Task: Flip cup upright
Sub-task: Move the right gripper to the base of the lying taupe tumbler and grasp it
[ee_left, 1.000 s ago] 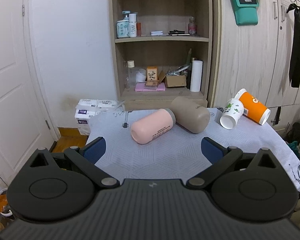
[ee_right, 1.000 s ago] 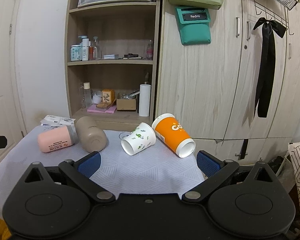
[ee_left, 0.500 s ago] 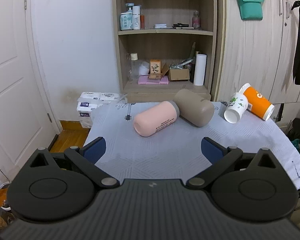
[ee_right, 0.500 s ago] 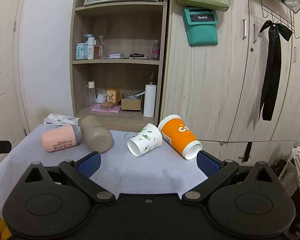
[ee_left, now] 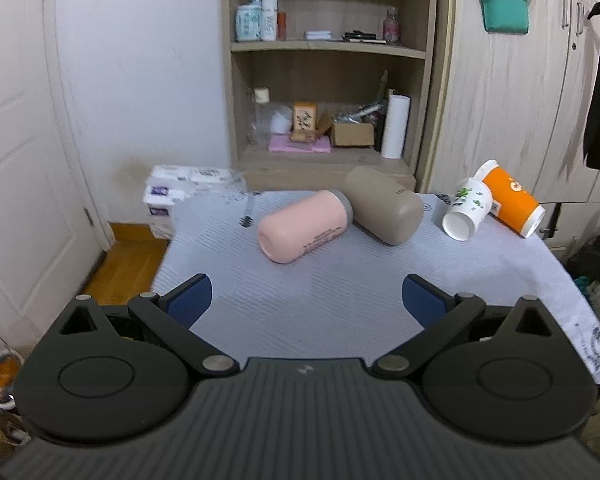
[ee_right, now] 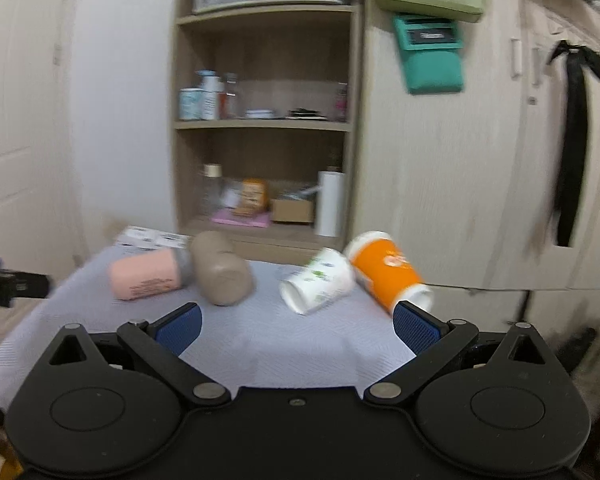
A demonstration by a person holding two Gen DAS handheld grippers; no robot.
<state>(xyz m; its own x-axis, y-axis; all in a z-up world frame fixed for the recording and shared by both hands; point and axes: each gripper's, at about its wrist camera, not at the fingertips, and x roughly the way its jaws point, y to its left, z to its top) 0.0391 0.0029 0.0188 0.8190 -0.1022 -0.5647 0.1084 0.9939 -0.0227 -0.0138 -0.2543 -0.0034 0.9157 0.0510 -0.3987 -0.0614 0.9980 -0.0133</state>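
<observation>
A: What did we have on the table (ee_left: 340, 312)?

B: Four cups, all on their sides on the grey cloth. We logged a pink cup (ee_left: 304, 226) and a taupe cup (ee_left: 384, 210) touching at one end, forming a V. To their right lay a white cup (ee_left: 466, 214) with green print, its mouth toward us, leaning against an orange cup (ee_left: 512, 204).

A: And the left gripper (ee_left: 306, 300)?

B: We saw it spread wide, blue pads far apart, nothing between them. It sat at the near edge of the table, well short of the cups. The pink cup lay ahead of it, slightly left of centre between the fingers; the taupe one ahead and slightly right.

A: Right gripper (ee_right: 296, 326)?

B: Also wide open and holding nothing. That view was motion-blurred. We placed the white cup (ee_right: 318, 280) ahead, just right of centre between the fingers. The orange cup (ee_right: 388, 276) lay further right, its rim end just above the right pad (ee_right: 416, 328) in the frame. We could not tell if they touched.

A: Other cups from that side?

B: Pink cup (ee_right: 146, 276) and taupe cup (ee_right: 222, 270) ahead to the left, beyond the left pad (ee_right: 180, 328).

A: Background?

B: A wooden shelf unit (ee_left: 328, 60) behind the table, a wardrobe (ee_left: 512, 100) to its right.
</observation>
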